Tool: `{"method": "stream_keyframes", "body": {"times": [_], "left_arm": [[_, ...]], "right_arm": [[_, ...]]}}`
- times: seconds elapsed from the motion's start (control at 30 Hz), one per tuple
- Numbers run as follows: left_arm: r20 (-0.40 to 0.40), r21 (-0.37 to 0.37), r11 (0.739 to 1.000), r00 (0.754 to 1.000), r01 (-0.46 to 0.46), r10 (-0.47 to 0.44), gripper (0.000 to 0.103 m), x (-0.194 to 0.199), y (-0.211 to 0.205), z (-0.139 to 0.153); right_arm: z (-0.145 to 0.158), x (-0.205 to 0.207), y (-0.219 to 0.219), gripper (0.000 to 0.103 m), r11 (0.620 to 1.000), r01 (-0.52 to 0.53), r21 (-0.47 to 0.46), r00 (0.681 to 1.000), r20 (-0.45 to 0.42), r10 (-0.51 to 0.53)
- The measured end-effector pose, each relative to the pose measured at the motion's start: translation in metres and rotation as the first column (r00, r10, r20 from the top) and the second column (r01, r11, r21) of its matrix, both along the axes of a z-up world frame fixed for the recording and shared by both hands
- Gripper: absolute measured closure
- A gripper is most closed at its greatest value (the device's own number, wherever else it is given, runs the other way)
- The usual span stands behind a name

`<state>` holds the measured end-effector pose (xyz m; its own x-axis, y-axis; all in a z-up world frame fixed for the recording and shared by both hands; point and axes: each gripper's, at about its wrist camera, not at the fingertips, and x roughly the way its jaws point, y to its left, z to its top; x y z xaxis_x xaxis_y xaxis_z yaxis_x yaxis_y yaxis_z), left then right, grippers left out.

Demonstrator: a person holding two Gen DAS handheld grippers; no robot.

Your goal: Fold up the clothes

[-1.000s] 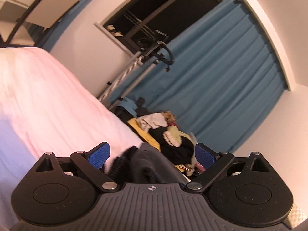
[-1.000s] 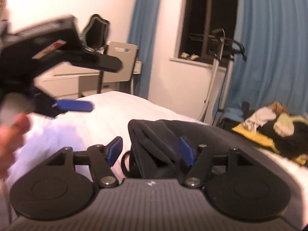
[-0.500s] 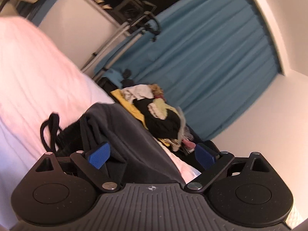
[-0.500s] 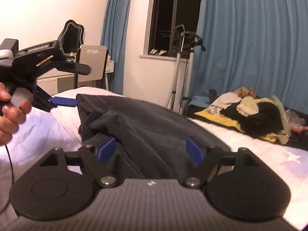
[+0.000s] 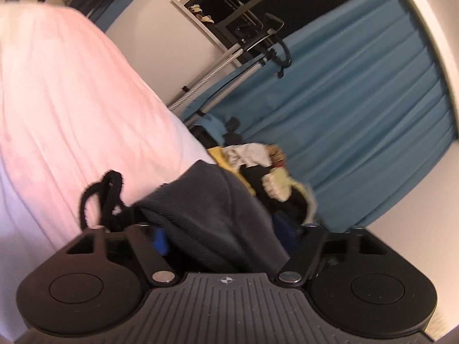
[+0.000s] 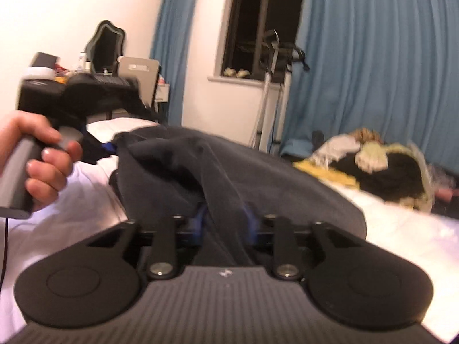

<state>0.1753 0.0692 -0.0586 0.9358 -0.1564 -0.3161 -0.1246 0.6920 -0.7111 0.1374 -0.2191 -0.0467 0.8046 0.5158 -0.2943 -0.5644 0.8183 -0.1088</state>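
A dark grey garment lies bunched on the white bed, filling the near foreground of both wrist views and hiding most of each gripper's blue pads. The right gripper is clamped on a fold of it, pads drawn close. The left gripper has cloth draped between its pads, which stand well apart; whether it grips I cannot tell. A black cord loops up beside it. In the right view, a hand holds the left gripper's handle at the garment's far edge. A pile of mixed clothes sits toward the bed's far right edge, before blue curtains and a dark window.
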Motion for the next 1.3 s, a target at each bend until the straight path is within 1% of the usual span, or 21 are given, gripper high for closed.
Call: {"method": "stream_keyframes", "body": {"times": [0.03,0.07,0.1,0.2,0.27,0.3,0.37,0.43,0.53,0.57,0.6,0.63,0.67,0.73,0.83,0.87,0.93,1.03,1.1,1.17,1.3], "left_arm": [[0.025,-0.027,1.0,1.0,0.007,-0.006,0.093,-0.001,0.005,0.002],[0.059,-0.067,0.998,0.998,0.019,-0.015,0.095,-0.002,0.01,0.004],[0.093,-0.107,0.994,0.995,0.033,-0.023,0.095,-0.003,0.016,0.006],[0.116,-0.006,0.999,0.993,0.031,-0.03,0.095,0.001,0.013,0.02],[0.072,0.044,0.999,0.997,0.014,-0.017,0.095,0.008,0.011,0.016],[0.039,0.059,0.998,0.999,0.003,-0.006,0.095,0.011,0.01,0.009],[-0.02,0.085,0.996,1.0,-0.014,0.016,0.095,0.018,0.01,-0.003],[-0.045,0.076,0.997,0.999,-0.023,0.026,0.094,0.019,0.012,-0.01],[-0.029,0.013,0.999,0.999,-0.038,0.038,0.091,0.005,0.014,-0.01],[-0.028,-0.008,0.999,0.999,-0.04,0.04,0.088,-0.003,0.014,-0.007],[-0.03,-0.029,0.999,0.999,-0.042,0.041,0.078,-0.012,0.013,-0.004],[-0.032,-0.049,0.998,0.999,-0.043,0.042,0.061,-0.021,0.012,-0.001],[-0.033,-0.069,0.997,0.999,-0.045,0.043,0.049,-0.03,0.011,0.002],[-0.037,-0.11,0.993,0.998,-0.048,0.044,0.009,-0.048,0.009,0.008],[-0.038,-0.163,0.986,0.999,-0.04,0.034,0.008,-0.071,0.005,0.015],[-0.047,-0.167,0.985,0.999,-0.033,0.025,0.008,-0.072,0.001,0.015],[-0.081,-0.163,0.986,0.997,-0.028,0.014,0.007,-0.069,-0.007,0.014],[-0.139,-0.136,0.991,0.99,-0.011,-0.008,0.007,-0.063,-0.015,0.005],[-0.174,-0.158,0.987,0.985,-0.02,-0.008,0.007,-0.059,-0.013,-0.005],[-0.198,-0.224,0.974,0.98,-0.038,-0.008,0.007,-0.055,-0.006,-0.018],[-0.225,-0.374,0.925,0.974,-0.071,-0.016,0.007,-0.048,0.01,-0.042]], "right_arm": [[0.003,-0.003,-0.001,0.084,1.0,-0.006,0.003,1.0,0.015,0.006],[0.007,-0.006,-0.002,0.085,1.0,-0.003,0.012,1.0,0.03,0.003],[0.01,-0.01,-0.004,0.086,1.0,-0.003,0.017,0.999,0.047,0.002],[0.011,-0.027,0.005,0.086,0.996,-0.035,-0.081,0.988,0.149,0.046],[0.001,-0.029,0.016,0.086,0.983,-0.058,-0.172,0.987,0.139,0.082],[-0.007,-0.025,0.021,0.086,0.976,-0.068,-0.209,0.99,0.103,0.092],[-0.02,-0.02,0.026,0.085,0.97,-0.075,-0.231,0.993,0.067,0.093],[-0.029,-0.018,0.03,0.084,0.966,-0.078,-0.248,0.994,0.058,0.095],[-0.032,-0.019,0.03,0.081,0.964,-0.074,-0.255,0.993,0.069,0.094],[-0.031,-0.019,0.028,0.08,0.965,-0.073,-0.25,0.993,0.069,0.093],[-0.029,-0.019,0.025,0.079,0.968,-0.076,-0.238,0.993,0.066,0.094],[-0.027,-0.02,0.021,0.076,0.971,-0.082,-0.226,0.993,0.067,0.099],[-0.024,-0.02,0.019,0.074,0.971,-0.084,-0.222,0.992,0.075,0.103],[-0.02,-0.023,0.016,0.063,0.969,-0.083,-0.231,0.988,0.106,0.11],[-0.016,-0.029,0.018,0.056,0.968,-0.071,-0.241,0.983,0.145,0.109],[-0.016,-0.03,0.018,0.05,0.969,-0.072,-0.235,0.984,0.145,0.108],[-0.017,-0.036,0.019,0.032,0.966,-0.085,-0.246,0.976,0.172,0.13],[-0.024,-0.034,0.031,0.022,0.952,-0.089,-0.294,0.971,0.185,0.148],[-0.029,-0.03,0.041,0.02,0.94,-0.088,-0.33,0.971,0.181,0.154],[-0.034,-0.025,0.051,0.017,0.927,-0.086,-0.365,0.971,0.176,0.16],[-0.044,-0.017,0.072,0.009,0.897,-0.083,-0.434,0.971,0.165,0.17]]}}
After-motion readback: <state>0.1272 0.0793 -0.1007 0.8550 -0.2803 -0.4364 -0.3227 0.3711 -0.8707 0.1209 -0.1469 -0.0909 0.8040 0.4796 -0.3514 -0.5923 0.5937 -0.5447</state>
